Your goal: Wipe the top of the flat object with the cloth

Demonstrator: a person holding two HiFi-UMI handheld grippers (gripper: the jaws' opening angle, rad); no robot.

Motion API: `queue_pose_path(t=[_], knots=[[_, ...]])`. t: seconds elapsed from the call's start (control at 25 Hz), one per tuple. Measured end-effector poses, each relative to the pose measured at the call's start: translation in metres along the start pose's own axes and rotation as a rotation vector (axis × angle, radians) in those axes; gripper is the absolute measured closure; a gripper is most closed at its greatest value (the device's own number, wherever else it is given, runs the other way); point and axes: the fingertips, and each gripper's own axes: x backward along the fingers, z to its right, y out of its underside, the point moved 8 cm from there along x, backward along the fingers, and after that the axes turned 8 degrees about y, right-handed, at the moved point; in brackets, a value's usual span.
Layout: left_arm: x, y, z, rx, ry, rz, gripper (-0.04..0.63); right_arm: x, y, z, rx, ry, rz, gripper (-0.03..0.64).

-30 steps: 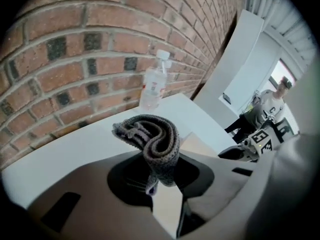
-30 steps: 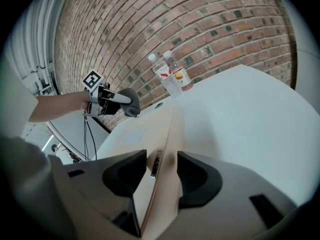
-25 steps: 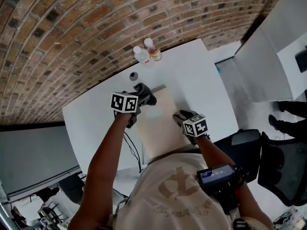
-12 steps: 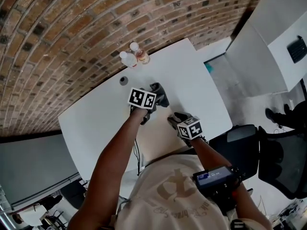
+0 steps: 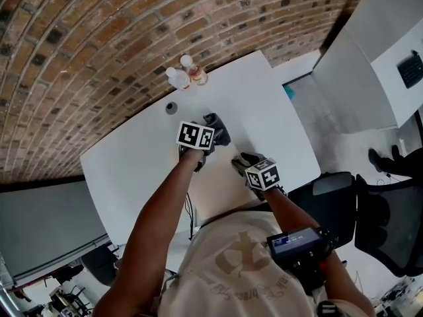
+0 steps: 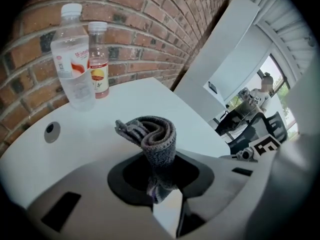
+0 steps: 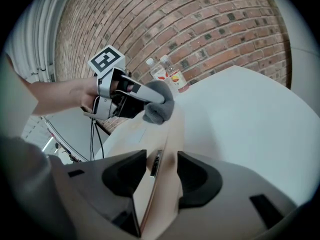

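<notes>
Cloth (image 6: 156, 134), grey and rolled into a thick wad, stood out past the left tongs (image 6: 161, 186), which were shut tight on its lower end. In the right gripper view the wad sat at the far end of the flat object (image 7: 150, 129), a pale beige panel lying on the white bench (image 5: 132, 170); whether it pressed on the panel or hovered just above could not be told. The right tongs (image 7: 160, 171) had the panel's near edge between them and looked closed onto it, steadying it.

The main risk was the narrow bite on the cloth: a hard drag could pull the wad out of the tongs or unroll it, so that bare tongs scraped the panel. A bunched cloth would also touch only a narrow strip, leaving parts unwiped. If the right tongs slipped, the panel could slide on the smooth bench towards the two bottles (image 6: 82, 59) near the brick wall (image 5: 99, 38).
</notes>
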Motion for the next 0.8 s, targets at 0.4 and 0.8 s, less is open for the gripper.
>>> queue_pose_path(t=[0.4, 0.8], knots=[[0.063, 0.066, -0.047, 0.113, -0.102, 0.01, 0.491, 0.002, 0.003, -0.002, -0.006, 0.038, 0.014, 0.413], [0.119, 0.139, -0.082, 0.264, -0.159, 0.17, 0.491, 0.0, 0.004, -0.004, -0.021, 0.078, 0.005, 0.413]])
